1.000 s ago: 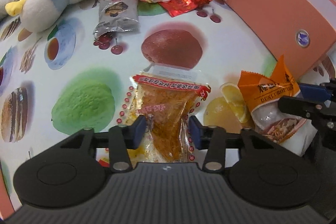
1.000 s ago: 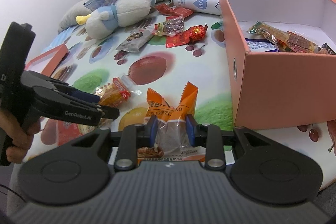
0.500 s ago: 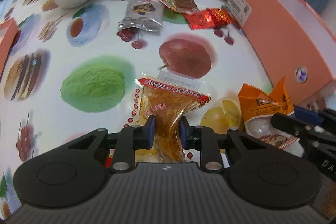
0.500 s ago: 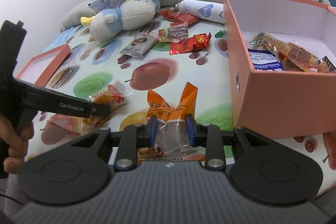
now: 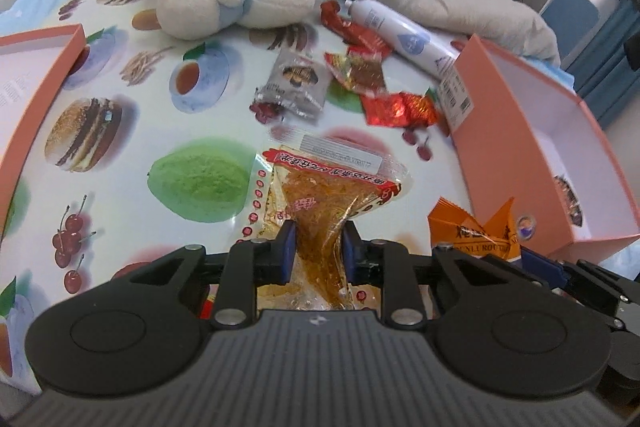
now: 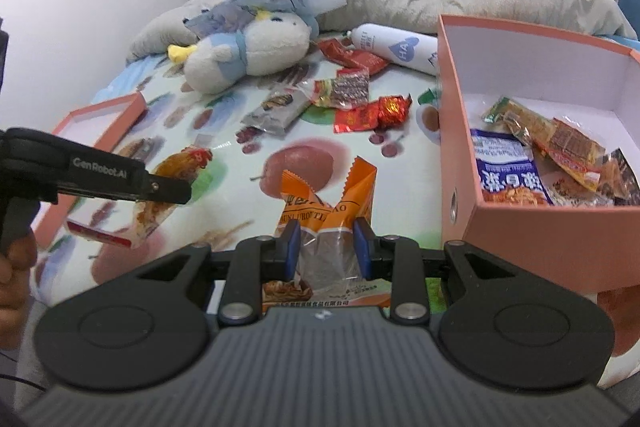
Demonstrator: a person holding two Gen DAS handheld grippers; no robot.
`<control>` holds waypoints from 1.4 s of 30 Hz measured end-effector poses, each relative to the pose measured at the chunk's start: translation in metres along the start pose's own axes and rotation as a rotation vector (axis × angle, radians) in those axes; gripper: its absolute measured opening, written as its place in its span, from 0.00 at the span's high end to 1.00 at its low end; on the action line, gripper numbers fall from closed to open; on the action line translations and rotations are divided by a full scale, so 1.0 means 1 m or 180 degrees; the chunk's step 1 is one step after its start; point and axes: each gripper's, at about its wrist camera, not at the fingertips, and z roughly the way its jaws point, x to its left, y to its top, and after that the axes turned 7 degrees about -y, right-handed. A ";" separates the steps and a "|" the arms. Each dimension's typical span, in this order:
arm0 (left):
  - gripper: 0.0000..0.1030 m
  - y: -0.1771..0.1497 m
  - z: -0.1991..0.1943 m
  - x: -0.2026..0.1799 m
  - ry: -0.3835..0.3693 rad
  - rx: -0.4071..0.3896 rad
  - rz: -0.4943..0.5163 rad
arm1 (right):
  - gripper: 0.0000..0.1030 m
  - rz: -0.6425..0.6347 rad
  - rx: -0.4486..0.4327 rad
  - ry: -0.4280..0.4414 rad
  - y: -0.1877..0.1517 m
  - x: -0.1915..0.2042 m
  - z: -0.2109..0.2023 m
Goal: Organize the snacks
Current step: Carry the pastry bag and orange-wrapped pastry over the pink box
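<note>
With each packet pinched and lifted, the left gripper (image 5: pixel 314 247) clamping the clear snack bag (image 5: pixel 320 195) and the right gripper (image 6: pixel 325 247) the orange packet (image 6: pixel 326 195), both likely need carrying over the box (image 6: pixel 520 227) wall, then release.

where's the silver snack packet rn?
The silver packet lies mid-table in the right wrist view, below the plush, left of the red wrappers; it is far from both grippers.
</note>
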 end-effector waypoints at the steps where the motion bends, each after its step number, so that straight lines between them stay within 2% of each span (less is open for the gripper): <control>1: 0.73 0.002 -0.003 -0.002 -0.0007 -0.0019 -0.0014 | 0.69 -0.0017 -0.0030 -0.0002 0.003 0.001 -0.003; 6: 0.73 0.018 -0.027 -0.013 -0.0048 -0.0153 -0.0198 | 0.69 0.0016 -0.0149 0.0072 0.023 -0.001 -0.018; 12: 0.73 0.043 -0.055 -0.039 -0.0132 -0.0291 -0.0066 | 0.69 0.0031 -0.0339 0.0118 0.050 -0.009 -0.040; 27: 0.73 0.092 -0.101 -0.086 -0.0422 -0.0649 0.0060 | 0.69 -0.0008 -0.0970 -0.0048 0.113 -0.046 -0.095; 34: 0.73 0.109 -0.100 -0.122 -0.0648 -0.0719 0.0154 | 0.69 0.0008 -0.1221 -0.0214 0.130 -0.070 -0.112; 42: 0.73 0.120 -0.076 -0.169 -0.0888 -0.0656 0.0295 | 0.69 0.0080 -0.1258 -0.0461 0.132 -0.111 -0.113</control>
